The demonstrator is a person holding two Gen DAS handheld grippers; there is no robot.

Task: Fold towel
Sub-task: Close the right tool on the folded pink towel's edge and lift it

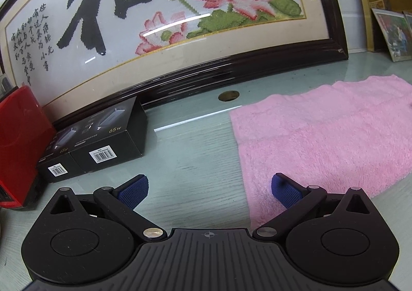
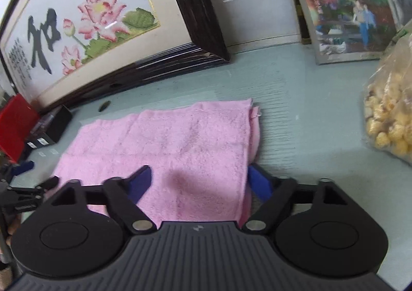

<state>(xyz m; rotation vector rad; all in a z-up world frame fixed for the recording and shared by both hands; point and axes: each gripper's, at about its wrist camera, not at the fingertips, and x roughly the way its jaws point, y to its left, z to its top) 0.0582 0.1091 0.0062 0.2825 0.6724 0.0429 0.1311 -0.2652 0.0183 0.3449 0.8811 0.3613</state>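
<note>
On the pale green table [image 2: 296, 121], a pink towel [image 2: 164, 151] lies folded in 2 layers in front of a big framed lotus picture [image 1: 164, 20], with 2 black boxes [image 1: 103, 136] off to its left and a bag of snacks [image 2: 391, 115] to its right. Right gripper [image 2: 198, 182] sits over the near right corner, fingers either side of the towel's edge with a gap showing, so not pinching. Left gripper [image 1: 209, 191] is spread wide at the towel's near left edge, holding nothing.
</note>
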